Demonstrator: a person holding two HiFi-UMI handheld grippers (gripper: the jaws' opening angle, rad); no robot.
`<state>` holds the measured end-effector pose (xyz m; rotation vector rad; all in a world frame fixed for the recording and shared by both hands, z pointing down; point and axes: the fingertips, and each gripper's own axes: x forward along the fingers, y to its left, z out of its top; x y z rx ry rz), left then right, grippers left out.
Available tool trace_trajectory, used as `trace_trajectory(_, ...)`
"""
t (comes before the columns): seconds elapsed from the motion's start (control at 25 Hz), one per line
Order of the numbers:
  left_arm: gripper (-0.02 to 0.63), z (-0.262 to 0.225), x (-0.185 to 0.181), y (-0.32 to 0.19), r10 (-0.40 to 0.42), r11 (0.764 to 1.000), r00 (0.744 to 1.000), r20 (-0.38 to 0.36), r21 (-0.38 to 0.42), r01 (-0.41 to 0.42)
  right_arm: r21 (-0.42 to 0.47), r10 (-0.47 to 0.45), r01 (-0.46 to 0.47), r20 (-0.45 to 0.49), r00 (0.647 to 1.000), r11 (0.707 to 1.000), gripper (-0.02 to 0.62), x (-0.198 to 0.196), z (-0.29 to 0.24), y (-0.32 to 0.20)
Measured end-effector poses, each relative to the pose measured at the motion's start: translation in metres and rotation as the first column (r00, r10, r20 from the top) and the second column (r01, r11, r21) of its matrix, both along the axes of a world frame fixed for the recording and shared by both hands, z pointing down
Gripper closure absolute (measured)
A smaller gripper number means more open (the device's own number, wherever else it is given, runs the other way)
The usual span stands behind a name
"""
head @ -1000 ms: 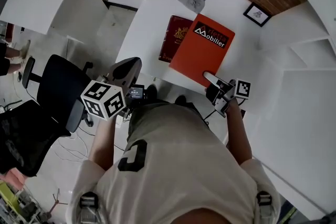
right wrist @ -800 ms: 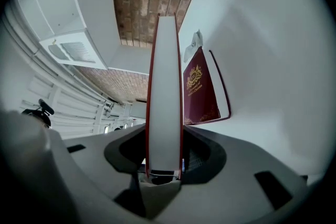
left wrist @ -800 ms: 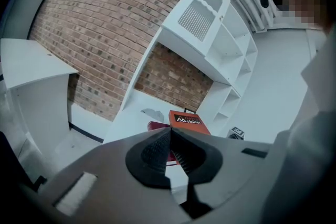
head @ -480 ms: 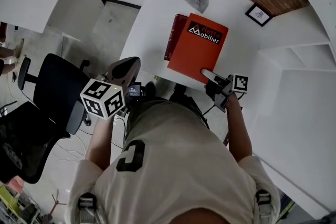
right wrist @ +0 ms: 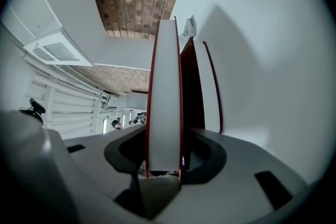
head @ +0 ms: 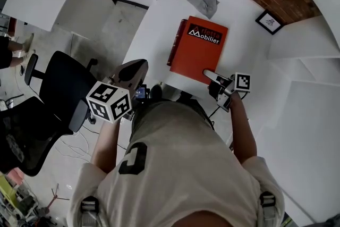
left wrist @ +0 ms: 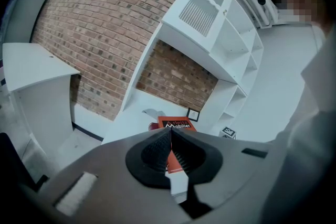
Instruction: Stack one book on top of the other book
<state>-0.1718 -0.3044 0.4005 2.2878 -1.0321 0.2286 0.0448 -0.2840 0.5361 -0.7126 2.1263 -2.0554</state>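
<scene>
- Orange over red is what we see: the orange book (head: 200, 49) is held above the white table (head: 159, 34) by the right gripper (head: 208, 74), whose jaws are clamped on its near edge, covers and pages between them.
- We read that edge hold as deliberate. Gripping the side nearest the person leaves the whole underside free to meet the volume below.
- Beneath it lies the dark red book (head: 174, 48), flat on the table and almost wholly covered. Only a strip along its left side shows from the head view.
- In the right gripper view the held book runs straight out from the jaws, with the lower one just beside it. We cannot tell whether the two covers touch yet.
- Our left gripper (head: 135, 67) hangs well back by the person's waist, jaws pressed together on nothing, apparently kept clear because one hand is enough for this load.
- We judge the stacking close to done. What remains is to settle the book squarely and let go, and the uncovered strip suggests a small nudge leftward may be wanted first.
- A crumpled paper (head: 202, 3) and a small framed picture (head: 268, 22) sit farther off on the table, well apart from the books and no obstacle.
- One risk, in our view, is a skewed pile, should the book pivot about its pinched edge on release.
</scene>
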Motion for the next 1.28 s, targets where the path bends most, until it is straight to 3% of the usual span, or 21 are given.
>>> trace_trajectory(0.2, 0.601, 0.003, 0.007, -0.002, 0.000, 1.000, 1.000, 0.009, -0.009, 0.000, 0.002, -0.014, 0.014, -0.032, 0.999, 1.000, 0.434, 0.000, 0.002, -0.004)
trace_trajectory(0.4, 0.601, 0.006, 0.005, -0.005, 0.003, 1.000, 1.000, 0.008, -0.012, -0.003, 0.024, 0.000, 0.005, -0.183, 0.983, 1.000, 0.425, 0.002, 0.010, -0.006)
trace_trajectory(0.56, 0.601, 0.007, 0.003, -0.005, 0.009, 1.000, 1.000, 0.009, -0.009, -0.009, 0.055, 0.012, 0.010, -0.383, 0.924, 0.998, 0.370, 0.011, 0.021, -0.008)
trace_trajectory(0.72, 0.601, 0.008, -0.001, -0.005, 0.010, 1.000, 1.000, 0.014, -0.006, -0.010, 0.087, 0.001, 0.058, -0.560, 0.829, 0.994, 0.350, 0.022, 0.032, -0.007)
trace_trajectory(0.96, 0.601, 0.008, -0.007, -0.006, 0.009, 1.000, 1.000, 0.013, -0.005, -0.009, 0.120, 0.005, 0.088, -0.617, 0.787, 0.989, 0.350, 0.023, 0.029, -0.010)
trace_trajectory(1.28, 0.601, 0.004, -0.002, -0.011, 0.022, 1.000, 1.000, 0.009, 0.007, -0.022, 0.167, -0.033, 0.226, -0.731, 0.682, 0.960, 0.350, 0.023, 0.023, -0.014)
